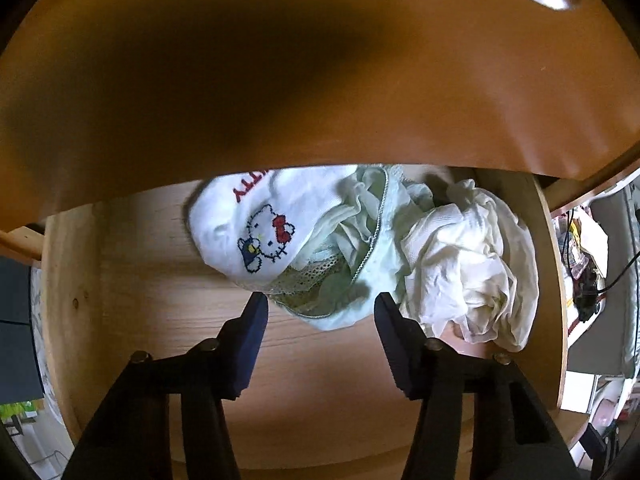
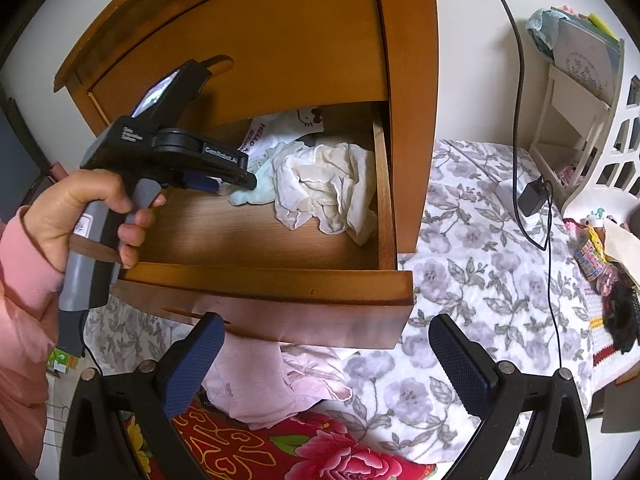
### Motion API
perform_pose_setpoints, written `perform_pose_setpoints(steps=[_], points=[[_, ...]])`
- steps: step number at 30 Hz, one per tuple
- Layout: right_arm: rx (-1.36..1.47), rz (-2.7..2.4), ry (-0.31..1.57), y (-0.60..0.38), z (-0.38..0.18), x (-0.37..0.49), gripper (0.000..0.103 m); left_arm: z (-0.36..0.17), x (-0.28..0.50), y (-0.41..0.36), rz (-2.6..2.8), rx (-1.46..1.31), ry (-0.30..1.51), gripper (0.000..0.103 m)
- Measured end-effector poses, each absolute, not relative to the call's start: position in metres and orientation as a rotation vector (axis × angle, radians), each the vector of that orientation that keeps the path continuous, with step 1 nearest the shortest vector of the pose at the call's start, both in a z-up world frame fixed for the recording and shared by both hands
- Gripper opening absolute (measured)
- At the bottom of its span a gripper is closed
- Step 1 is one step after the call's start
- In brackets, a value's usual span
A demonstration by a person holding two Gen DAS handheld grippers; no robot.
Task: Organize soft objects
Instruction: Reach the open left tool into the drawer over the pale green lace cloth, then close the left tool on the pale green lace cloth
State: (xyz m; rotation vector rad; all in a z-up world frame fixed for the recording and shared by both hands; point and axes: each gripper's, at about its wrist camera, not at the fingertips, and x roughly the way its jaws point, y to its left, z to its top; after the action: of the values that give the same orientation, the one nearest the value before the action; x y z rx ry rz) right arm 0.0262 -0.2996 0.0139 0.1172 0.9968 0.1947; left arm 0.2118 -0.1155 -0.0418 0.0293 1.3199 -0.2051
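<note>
White cloth (image 1: 256, 224) with red "TTY", left gripper (image 1: 320, 300) spread at drawer clothes, right gripper (image 2: 326, 332) spread, empty

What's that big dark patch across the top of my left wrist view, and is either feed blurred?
Left wrist view: the patch is shadow on the drawer front above, close and soft; the pale green garment below is lit, slightly blurred. Right wrist view: sharp, evenly lit, the open drawer bowed by the fisheye.

Beyond my left jaws, the upper drawer front (image 1: 280, 80) hides the white garment's (image 1: 240, 236) lettering top.
</note>
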Motion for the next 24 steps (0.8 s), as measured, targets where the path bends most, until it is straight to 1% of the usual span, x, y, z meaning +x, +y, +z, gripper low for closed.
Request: perform_pose_setpoints(steps=[2,5,7,11,12,13,15,19,24], points=[[0.117,0.196,0.997,-0.299,0.014,0.027,0.103,-0.043,0.215,-0.115,-0.209,0.029,1.330,0.054],[0.117,0.197,0.997,-0.299,0.013,0.027,0.103,-0.049,0.221,-0.116,-0.206,0.035,1.350,0.046],[0.117,0.197,0.999,-0.298,0.013,0.028,0.103,-0.054,0.226,-0.117,-0.200,0.035,1.363,0.038],[0.116,0.192,0.998,-0.298,0.014,0.027,0.103,-0.059,0.228,-0.122,-0.203,0.028,1.382,0.027],[0.117,0.192,0.997,-0.299,0.014,0.027,0.103,-0.060,0.228,-0.123,-0.205,0.024,1.387,0.023],[0.116,0.192,0.997,-0.299,0.014,0.026,0.103,-0.060,0.229,-0.122,-0.208,0.017,1.391,0.017],[0.115,0.193,0.997,-0.299,0.014,0.026,0.103,-0.062,0.227,-0.121,-0.207,0.009,1.391,0.009],[0.117,0.190,0.999,-0.299,0.015,0.027,0.103,-0.064,0.223,-0.121,-0.227,0.012,1.386,0.003],[0.119,0.184,0.994,-0.301,0.017,0.023,0.103,-0.062,0.217,-0.118,-0.255,0.009,1.375,0.002]])
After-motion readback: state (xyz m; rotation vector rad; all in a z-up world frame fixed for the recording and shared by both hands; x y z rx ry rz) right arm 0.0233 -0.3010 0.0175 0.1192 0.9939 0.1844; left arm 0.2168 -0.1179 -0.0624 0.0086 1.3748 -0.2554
